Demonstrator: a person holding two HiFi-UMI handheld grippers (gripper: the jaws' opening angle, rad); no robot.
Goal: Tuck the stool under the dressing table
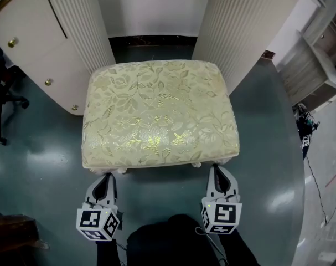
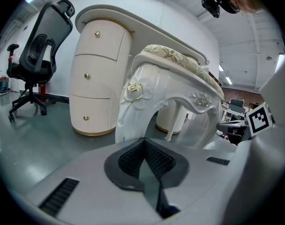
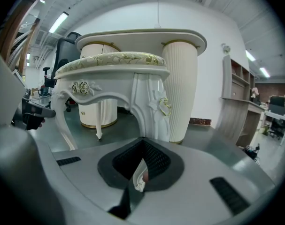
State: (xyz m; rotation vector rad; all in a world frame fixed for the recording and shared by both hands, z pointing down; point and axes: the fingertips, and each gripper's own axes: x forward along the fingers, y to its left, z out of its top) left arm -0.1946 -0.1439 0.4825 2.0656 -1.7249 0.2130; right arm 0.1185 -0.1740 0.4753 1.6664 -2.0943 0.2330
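The stool (image 1: 159, 112), with a cream floral cushion and white carved legs, stands on the grey floor, its far edge at the mouth of the knee gap (image 1: 151, 44) of the dressing table (image 1: 242, 24). The table's two ribbed pedestals flank that gap. My left gripper (image 1: 104, 177) is shut, its tips just below the stool's near left corner. My right gripper (image 1: 219, 170) is also shut, with its tips against the near right corner. The left gripper view shows its gripper (image 2: 144, 146) just short of a carved leg (image 2: 133, 107). In the right gripper view that gripper (image 3: 142, 146) points at a leg (image 3: 151, 107).
A black office chair (image 2: 39, 55) stands left of the table, its base showing in the head view (image 1: 1, 112). A grey shelf unit (image 1: 317, 60) and a floor cable (image 1: 318, 176) lie to the right. A wooden piece (image 1: 13, 231) sits at bottom left.
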